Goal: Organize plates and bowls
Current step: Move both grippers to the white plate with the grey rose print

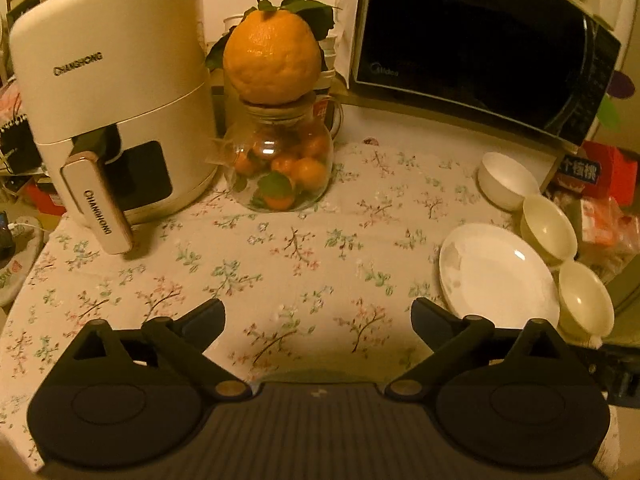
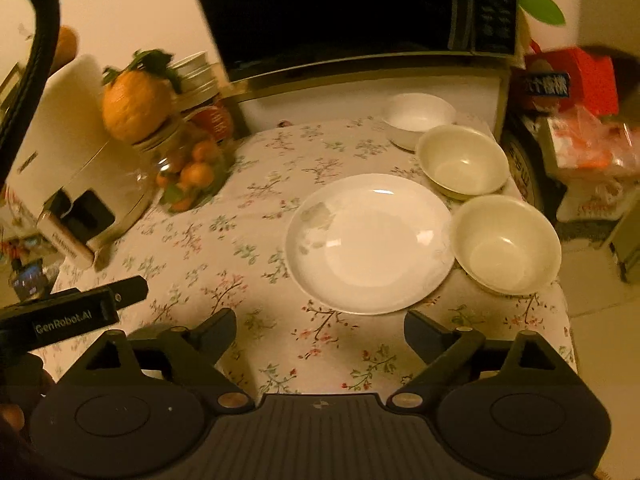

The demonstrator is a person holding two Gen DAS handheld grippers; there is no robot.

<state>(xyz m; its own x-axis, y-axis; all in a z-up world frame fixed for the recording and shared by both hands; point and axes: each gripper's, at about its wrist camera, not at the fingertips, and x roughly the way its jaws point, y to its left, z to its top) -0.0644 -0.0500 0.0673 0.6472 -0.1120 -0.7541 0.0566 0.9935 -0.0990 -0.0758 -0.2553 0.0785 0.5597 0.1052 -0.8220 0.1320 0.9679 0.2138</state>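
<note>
Both claws released, nothing held. White plate (image 2: pixel 370 244) just ahead of right gripper (image 2: pixel 320 336), near-centred; off right of left gripper (image 1: pixel 318 322).

Ahead of the right tool (image 2: pixel 320 330), matt black plastic, the plate (image 2: pixel 370 244) and cream bowls (image 2: pixel 506 244) look like glossy glazed ceramic. The surface (image 1: pixel 280 264) wears matt floral cloth; the jar (image 1: pixel 280 164) is clear glass.

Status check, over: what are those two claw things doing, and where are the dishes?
Left gripper open, empty. Right gripper open, empty, facing the plate. Three bowls loose beside it, unstacked. Nothing in the way.
</note>
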